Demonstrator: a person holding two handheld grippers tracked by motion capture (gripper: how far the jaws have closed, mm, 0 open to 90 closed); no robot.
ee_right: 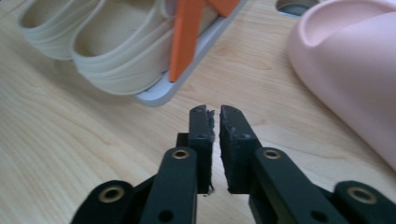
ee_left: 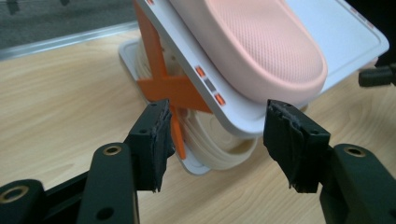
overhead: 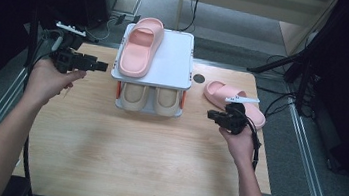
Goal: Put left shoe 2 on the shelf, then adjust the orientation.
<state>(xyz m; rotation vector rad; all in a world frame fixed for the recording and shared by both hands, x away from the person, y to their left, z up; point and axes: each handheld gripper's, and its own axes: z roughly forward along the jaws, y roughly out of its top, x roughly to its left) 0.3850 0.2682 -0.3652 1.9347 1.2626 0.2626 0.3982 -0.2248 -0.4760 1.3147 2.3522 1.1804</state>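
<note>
We have one pink slipper (overhead: 141,46) on the rack (overhead: 176,65); left gripper (ee_left: 215,140) wide, right gripper (ee_right: 217,123) nearly closed, both empty. Next we must take the second slipper (overhead: 232,101) from the table (overhead: 131,148).

Wide bare wood runs across the near half of the light wooden desk (overhead: 145,155), open passage for either hand. Mid-desk the white two-tier plastic shoe rack (overhead: 168,69) blocks the way, a pink foam slipper (overhead: 141,46) on top, and another pink slipper (overhead: 223,94) crowds the right edge.
</note>
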